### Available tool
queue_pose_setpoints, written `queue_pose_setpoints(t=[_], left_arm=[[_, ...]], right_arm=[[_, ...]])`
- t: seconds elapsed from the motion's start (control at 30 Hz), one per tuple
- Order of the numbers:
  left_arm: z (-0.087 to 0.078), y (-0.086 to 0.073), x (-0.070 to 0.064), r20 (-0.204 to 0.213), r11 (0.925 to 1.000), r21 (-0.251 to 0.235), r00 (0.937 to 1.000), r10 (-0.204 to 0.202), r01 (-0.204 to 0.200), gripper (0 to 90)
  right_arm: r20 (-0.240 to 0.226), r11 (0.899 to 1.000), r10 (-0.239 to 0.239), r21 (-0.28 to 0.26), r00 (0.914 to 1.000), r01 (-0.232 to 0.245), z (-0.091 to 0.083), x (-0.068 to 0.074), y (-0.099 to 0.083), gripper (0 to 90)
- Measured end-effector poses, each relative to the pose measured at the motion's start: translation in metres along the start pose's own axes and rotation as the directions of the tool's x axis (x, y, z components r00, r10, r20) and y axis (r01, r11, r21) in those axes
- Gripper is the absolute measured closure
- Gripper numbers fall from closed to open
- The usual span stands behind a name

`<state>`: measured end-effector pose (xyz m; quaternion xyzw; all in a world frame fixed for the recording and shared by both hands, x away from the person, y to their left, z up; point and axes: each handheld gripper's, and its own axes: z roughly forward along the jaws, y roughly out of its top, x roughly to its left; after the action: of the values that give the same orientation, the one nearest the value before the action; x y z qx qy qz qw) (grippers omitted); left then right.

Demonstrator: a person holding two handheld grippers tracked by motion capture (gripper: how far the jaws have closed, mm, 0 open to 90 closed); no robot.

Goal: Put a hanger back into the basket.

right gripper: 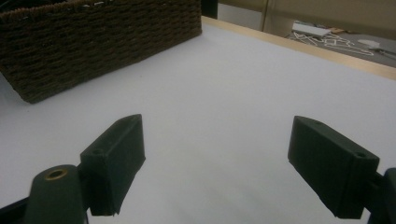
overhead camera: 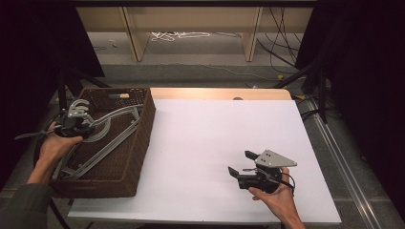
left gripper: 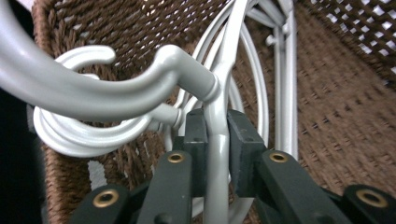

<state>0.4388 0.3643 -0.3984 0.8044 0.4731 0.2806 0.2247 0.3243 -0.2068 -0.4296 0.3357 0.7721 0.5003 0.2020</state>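
At the left of the high view the left claw [overhead camera: 79,121] is clamped on a grey plastic hanger [left gripper: 217,154] just below its hook, inside the wicker basket [overhead camera: 143,129]; stiff, light, smooth, likely to snag on neighbouring hangers; the right claw [overhead camera: 241,164] hangs open over the white table [overhead camera: 200,138].

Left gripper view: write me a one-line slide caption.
Left gripper shut on the neck of a grey plastic hanger, just below its hook, over more hangers in a brown wicker basket.

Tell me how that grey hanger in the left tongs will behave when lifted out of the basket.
The hanger looks like thin rigid plastic, so probably stiff and light. Its smooth rod may swivel in the left tongs. Other hangers lie tangled in the basket, so hooks could snag.
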Motion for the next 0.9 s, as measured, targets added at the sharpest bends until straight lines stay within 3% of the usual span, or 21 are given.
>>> queue_pose_setpoints(t=[0.2, 0.27, 0.37, 0.47, 0.7, 0.8, 0.9], left_arm=[[0.004, -0.003, 0.002, -0.023, 0.9985, 0.032, 0.9988, -0.044, 0.044, 69.3], [0.001, -0.004, 0.003, -0.024, 0.9968, 0.021, 0.9967, -0.077, 0.078, 65.0], [-0.007, -0.004, 0.008, -0.037, 0.9905, -0.025, 0.9900, -0.136, 0.135, 56.1], [-0.015, -0.002, 0.009, -0.028, 0.9864, -0.059, 0.9875, -0.155, 0.153, 55.7], [-0.042, 0.008, -0.001, -0.017, 0.9723, -0.157, 0.9839, -0.178, 0.173, 44.4], [-0.052, 0.011, -0.011, 0.006, 0.9533, -0.218, 0.9772, -0.212, 0.209, 40.1], [-0.062, 0.012, -0.021, 0.059, 0.9272, -0.276, 0.9672, -0.247, 0.254, 36.8]], right_arm=[[0.007, 1.000, -0.001, 0.008, 1.0000, 0.001, -0.001, -0.001, 0.000, 19.6], [0.002, 1.000, -0.002, 0.000, 1.0000, 0.002, 0.000, -0.001, -0.001, 19.6], [0.004, 1.000, 0.001, -0.003, 1.0000, -0.001, 0.000, -0.001, 0.000, 19.5], [0.000, 1.000, 0.006, 0.006, 1.0000, -0.006, 0.000, -0.001, -0.001, 19.5], [0.004, 1.000, 0.007, -0.003, 1.0000, -0.007, 0.001, -0.001, 0.000, 19.4], [-0.001, 1.000, 0.013, 0.006, 0.9999, -0.013, 0.000, 0.000, -0.001, 19.4], [0.004, 1.000, 0.005, -0.009, 1.0000, -0.005, 0.001, -0.001, 0.000, 19.1]])
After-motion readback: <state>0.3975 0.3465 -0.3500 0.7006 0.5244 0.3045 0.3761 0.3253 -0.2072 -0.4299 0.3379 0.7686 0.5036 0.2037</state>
